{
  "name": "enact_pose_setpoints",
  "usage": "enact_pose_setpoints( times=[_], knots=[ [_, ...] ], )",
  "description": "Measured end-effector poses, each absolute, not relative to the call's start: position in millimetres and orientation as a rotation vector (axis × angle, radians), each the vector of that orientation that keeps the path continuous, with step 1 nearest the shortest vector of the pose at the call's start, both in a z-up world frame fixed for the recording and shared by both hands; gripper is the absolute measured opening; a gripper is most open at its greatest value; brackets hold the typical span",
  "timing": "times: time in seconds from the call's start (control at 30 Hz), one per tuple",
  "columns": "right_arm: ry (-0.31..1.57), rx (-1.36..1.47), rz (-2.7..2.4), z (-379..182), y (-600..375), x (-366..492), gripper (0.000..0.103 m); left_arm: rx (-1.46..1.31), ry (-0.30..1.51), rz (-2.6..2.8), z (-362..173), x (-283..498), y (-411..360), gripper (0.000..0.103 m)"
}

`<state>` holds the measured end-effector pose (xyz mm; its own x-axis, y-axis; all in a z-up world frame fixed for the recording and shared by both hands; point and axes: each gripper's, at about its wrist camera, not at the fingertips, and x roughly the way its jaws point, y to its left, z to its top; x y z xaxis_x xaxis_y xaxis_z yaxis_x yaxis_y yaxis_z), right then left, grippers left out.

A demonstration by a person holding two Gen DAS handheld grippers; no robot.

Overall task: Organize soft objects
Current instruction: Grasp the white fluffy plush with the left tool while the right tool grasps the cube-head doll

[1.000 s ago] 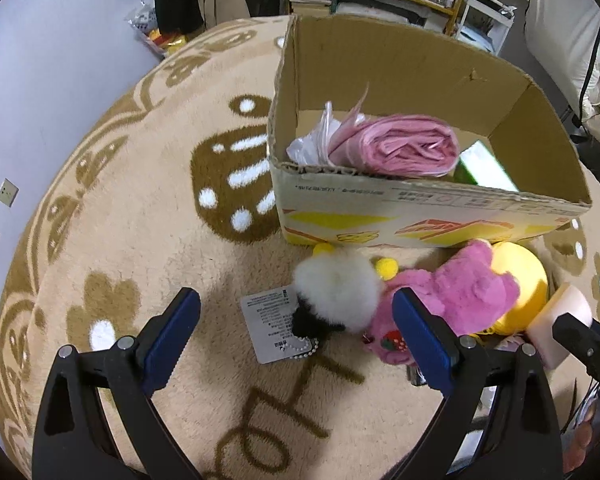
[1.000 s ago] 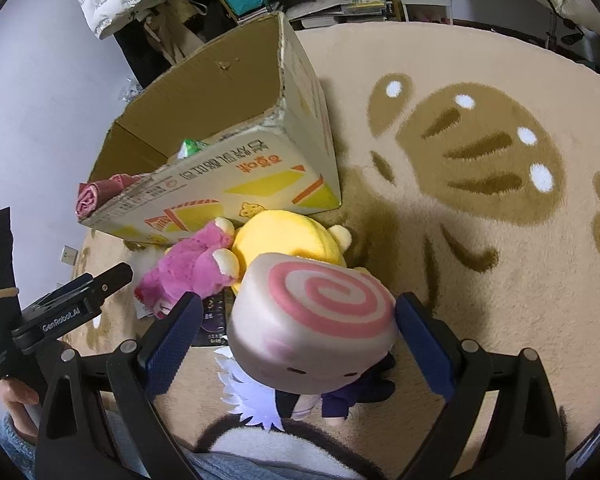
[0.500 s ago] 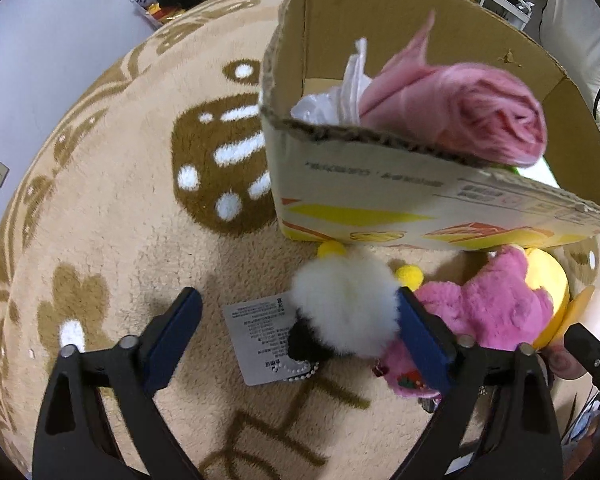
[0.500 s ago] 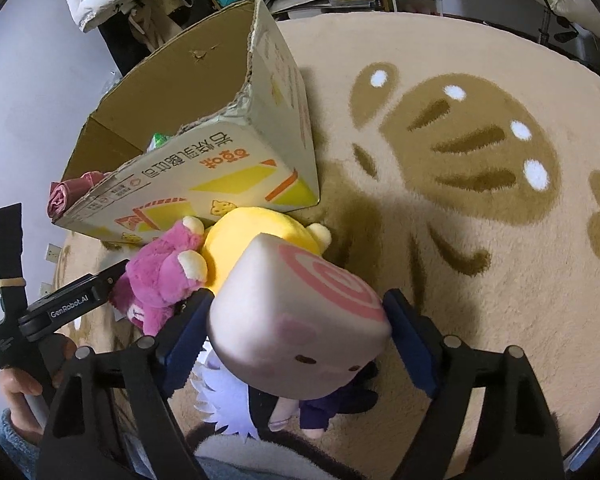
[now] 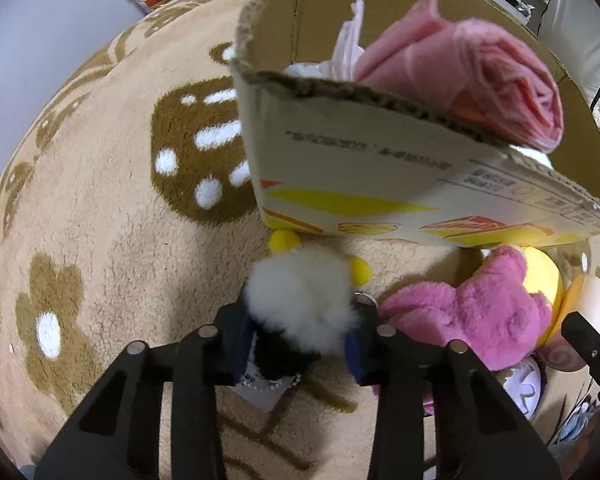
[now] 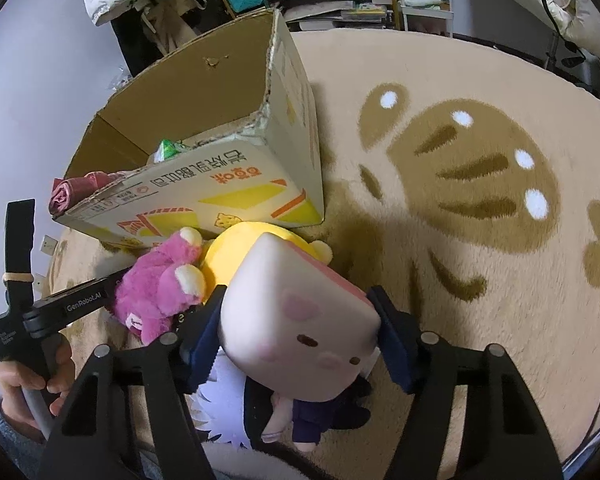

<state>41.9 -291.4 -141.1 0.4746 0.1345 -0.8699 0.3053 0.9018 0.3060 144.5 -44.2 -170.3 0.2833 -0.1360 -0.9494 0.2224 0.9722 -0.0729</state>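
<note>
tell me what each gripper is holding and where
Left gripper: white fluffy toy, gripped across its sides. Right gripper: swirl-roll plush, gripped across its sides.

A tall cardboard box point(image 6: 236, 184) blocks the upper left of the right wrist view, plush toys point(image 6: 160, 292) crowded against its base. Open rug point(image 6: 480, 240) fills the right side, unobstructed.

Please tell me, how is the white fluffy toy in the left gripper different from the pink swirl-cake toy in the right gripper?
The white fluffy toy is round and long-haired with yellow knobs; the swirl-cake toy is blocky and smooth, with a face. The fluffy toy looks narrower between its fingers, the cake toy wider. The fluffy toy lies on the rug by the cardboard box; the cake toy lies tipped over a doll. Both sit between fingers that have just been closing.
</note>
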Motion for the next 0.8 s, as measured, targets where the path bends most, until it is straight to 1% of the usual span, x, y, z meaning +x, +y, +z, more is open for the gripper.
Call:
enact_pose_setpoints(
  times=[0.1,0.4,0.6,0.8],
  knots=[
    [1.073,0.451,-0.102,-138,-291,41,0.068,0.083,1.246,-0.236,-166,140,-43,0.032],
    [1.021,0.45,-0.079,-127,-291,36,0.067,0.083,1.18,-0.226,-144,136,-25,0.031],
    [0.895,0.434,-0.027,-106,-284,31,0.064,0.098,1.152,-0.221,-132,121,-30,0.03],
    [0.713,0.371,0.001,-73,-272,16,0.063,0.109,1.018,-0.207,-98,101,-26,0.03]
  ],
)
